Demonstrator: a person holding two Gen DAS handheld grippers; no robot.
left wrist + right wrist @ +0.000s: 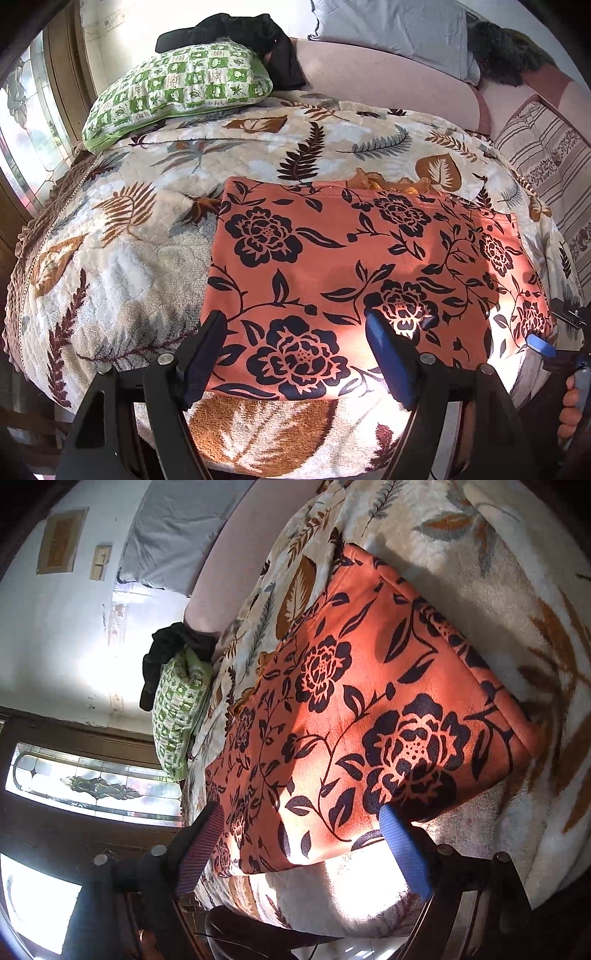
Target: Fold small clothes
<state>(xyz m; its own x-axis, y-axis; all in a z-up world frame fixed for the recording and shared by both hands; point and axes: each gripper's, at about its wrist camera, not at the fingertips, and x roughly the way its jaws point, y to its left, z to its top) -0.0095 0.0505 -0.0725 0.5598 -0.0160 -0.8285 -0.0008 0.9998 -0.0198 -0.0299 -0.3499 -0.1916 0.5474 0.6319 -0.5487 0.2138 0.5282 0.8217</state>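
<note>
1. Cloth (354,266) is lying flat on the bed (122,266), near the front edge. It is looking like a neat rectangle, so it is likely folded at least once and waiting for the next fold.
2. Left tool (295,354) is hanging over the cloth's near edge with its jaws wide apart. Nothing is being pinched.
3. Right tool (303,845) is hovering by a near corner of the cloth, jaws also spread and gripping nothing.
4. Both tools are sitting at the near edge, probably so they can each take a part of that edge.
5. Cloth is looking soft and a bit fuzzy, orange with dark flowers and leaves. A seam is running along one side.
6. Bed is wearing a fluffy cover with leaf shapes. A green checked pillow (177,88) is resting far back, well apart from the cloth.
</note>
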